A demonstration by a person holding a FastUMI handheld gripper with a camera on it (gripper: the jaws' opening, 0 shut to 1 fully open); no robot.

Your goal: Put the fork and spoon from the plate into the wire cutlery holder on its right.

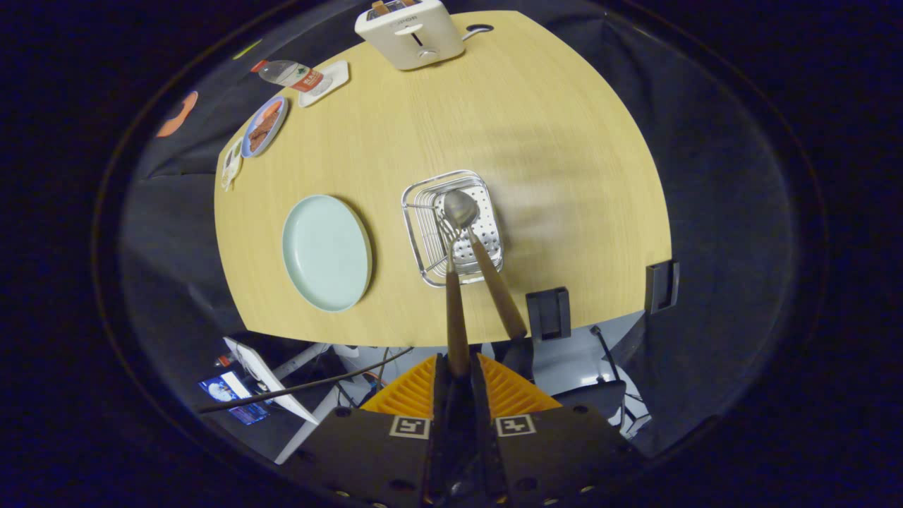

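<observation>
The tool (457,367) was clenched on the wooden handle of the fork (454,310), both fingers pressing it between them. The fork reached straight ahead of the fingers, its tines down inside the wire cutlery holder (423,233) that stood on the desk (550,141) beyond them. The spoon (487,261) already leaned in the holder, bowl up over the basket and its handle slanting back just beside the fork's, to the right of the fingers. The pale green plate (326,252) lay bare on the desk, left of the holder and apart from it. Far beyond the holder sat a white toaster (410,32); off to the far left lay a water bottle (289,74) on its side and a blue-rimmed dish (264,125).
</observation>
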